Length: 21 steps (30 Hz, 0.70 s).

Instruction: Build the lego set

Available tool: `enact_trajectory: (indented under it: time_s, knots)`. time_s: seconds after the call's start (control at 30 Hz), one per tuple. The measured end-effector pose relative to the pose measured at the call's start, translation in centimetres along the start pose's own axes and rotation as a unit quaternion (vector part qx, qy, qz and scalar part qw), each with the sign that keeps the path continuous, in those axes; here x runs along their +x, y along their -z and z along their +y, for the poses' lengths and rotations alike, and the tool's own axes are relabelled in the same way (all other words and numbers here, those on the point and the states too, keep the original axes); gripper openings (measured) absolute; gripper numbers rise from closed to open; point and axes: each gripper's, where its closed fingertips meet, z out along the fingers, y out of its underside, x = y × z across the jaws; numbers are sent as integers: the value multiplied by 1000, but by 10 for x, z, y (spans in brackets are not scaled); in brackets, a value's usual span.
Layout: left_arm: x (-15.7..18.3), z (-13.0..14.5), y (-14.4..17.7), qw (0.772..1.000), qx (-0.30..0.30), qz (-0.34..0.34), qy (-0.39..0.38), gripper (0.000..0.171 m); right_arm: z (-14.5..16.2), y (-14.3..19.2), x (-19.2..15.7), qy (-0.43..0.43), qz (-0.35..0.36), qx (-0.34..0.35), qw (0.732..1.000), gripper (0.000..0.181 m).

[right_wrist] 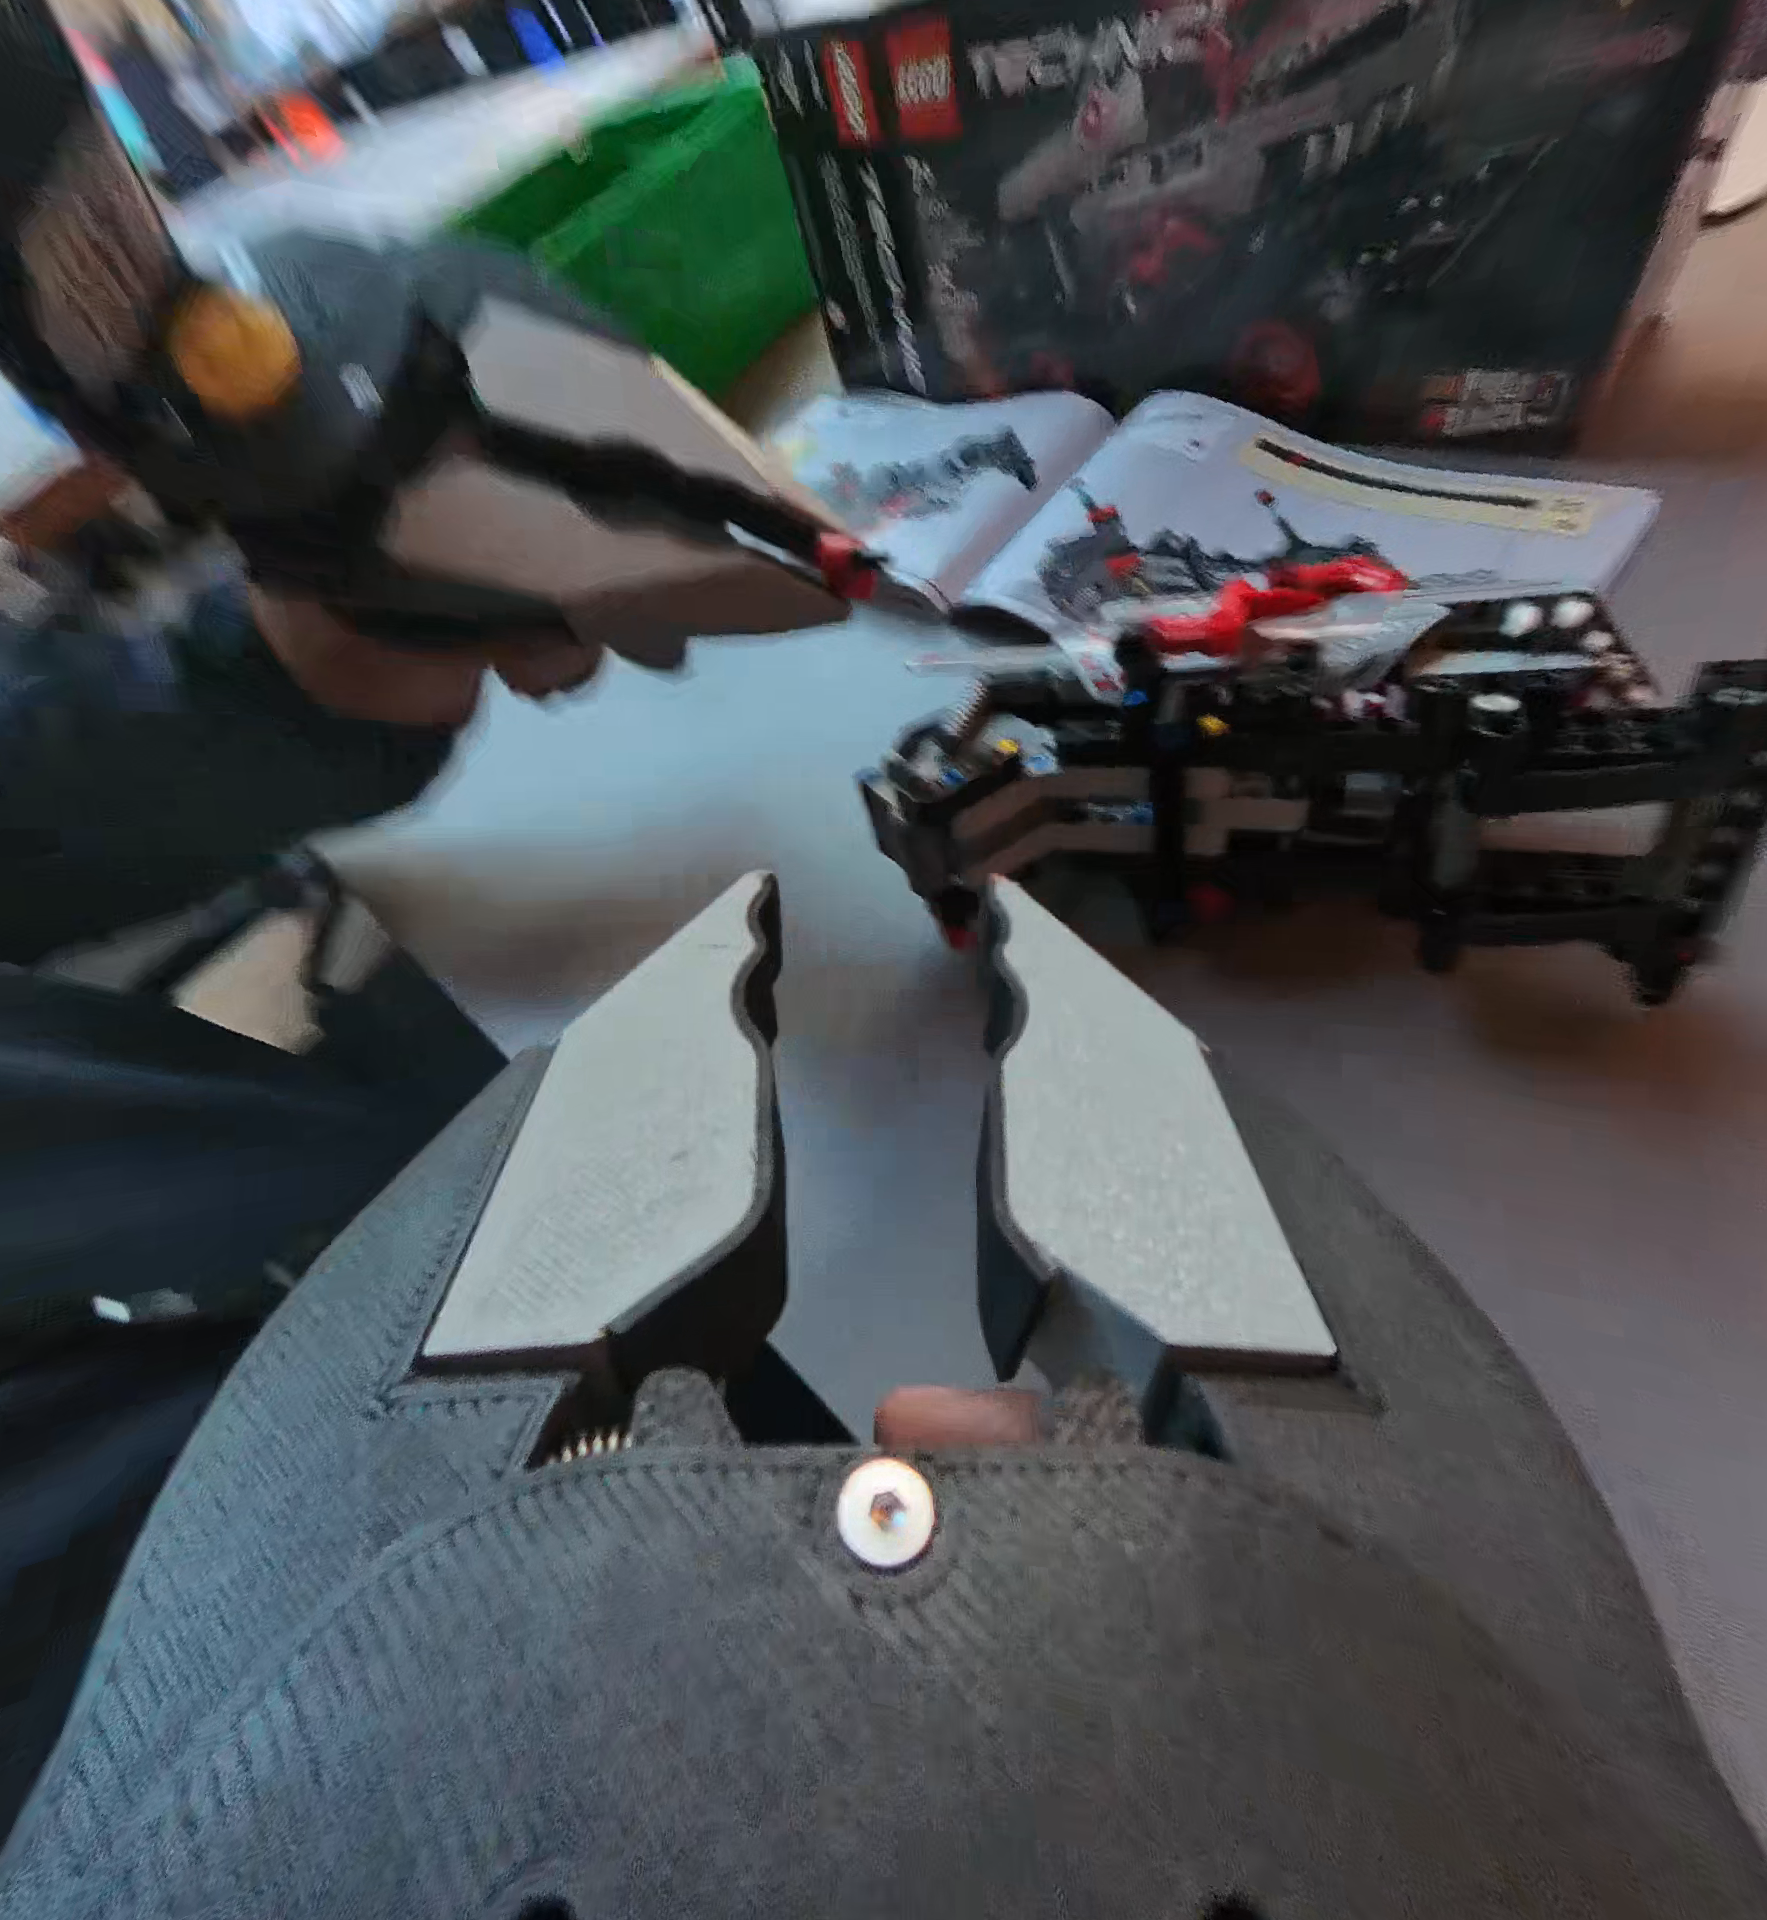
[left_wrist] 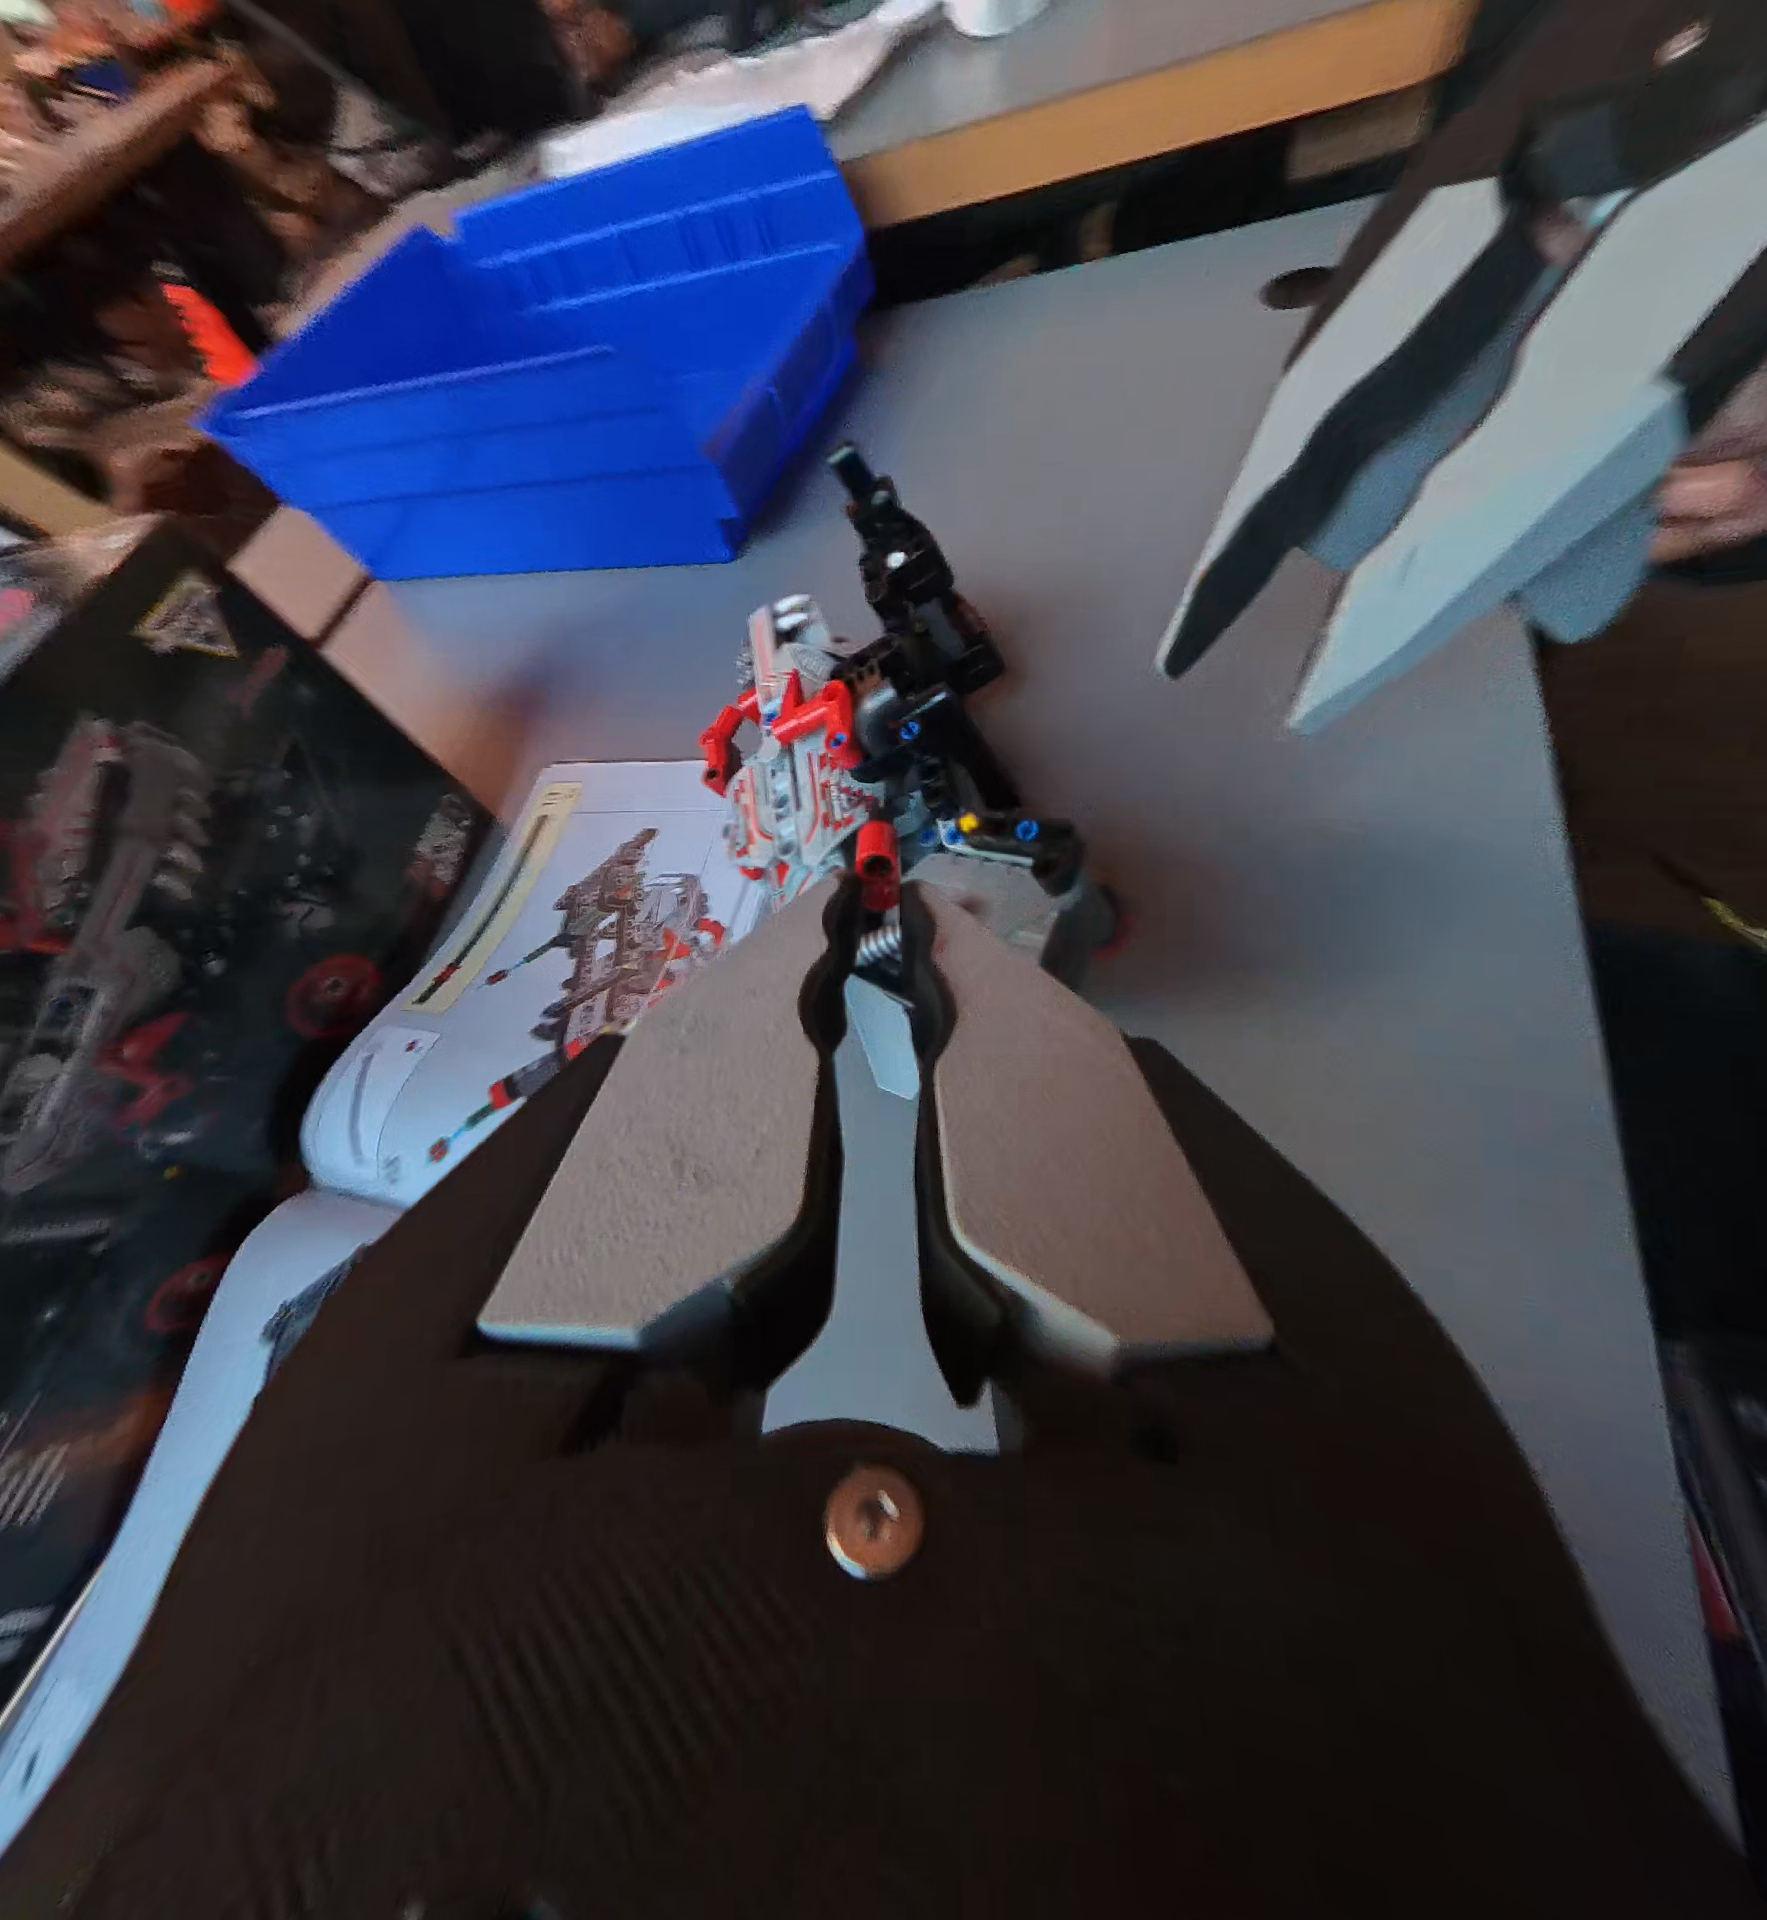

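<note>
1. While the left gripper [left_wrist: 874, 914] pinches a small red-tipped spring piece [left_wrist: 877, 868] at its fingertips, the right gripper [right_wrist: 879, 914] is spread apart and empty, its tip just beside the model's front corner.
2. Half-built lego model [right_wrist: 1326, 769] sits on the grey table [right_wrist: 1481, 1195], instruction booklet [right_wrist: 1222, 488] open behind it, set box [right_wrist: 1274, 187] farther back.
3. Judgement: brace the chassis with the right gripper before pushing the piece in.
4. Line the red end up square with its hole; a skewed push could tip the model.
5. Both views are blurred; the target hole can't be made out.
</note>
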Motion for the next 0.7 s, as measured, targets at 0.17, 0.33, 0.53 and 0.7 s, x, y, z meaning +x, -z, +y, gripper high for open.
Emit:
enact_trajectory:
  time_s: [0.17, 0.33, 0.53, 0.7]
  knots:
    - [6, -21, 4, 980, 43, -159, -108, 4, -40, 1, -19, -109, -48, 185, 975, 0]
    - [20, -29, 4, 945, 50, -222, -233, 4, -38, -13, -30, -178, -89, 194, 961, 23]
    - [40, -9, -7, 978, 7, -101, -184, 4, -36, -4, -27, 40, -57, 156, 985, 14]
    - [47, 7, -2, 980, -61, -12, -191, 4, -15, -14, -31, 333, -38, -31, 942, 21]
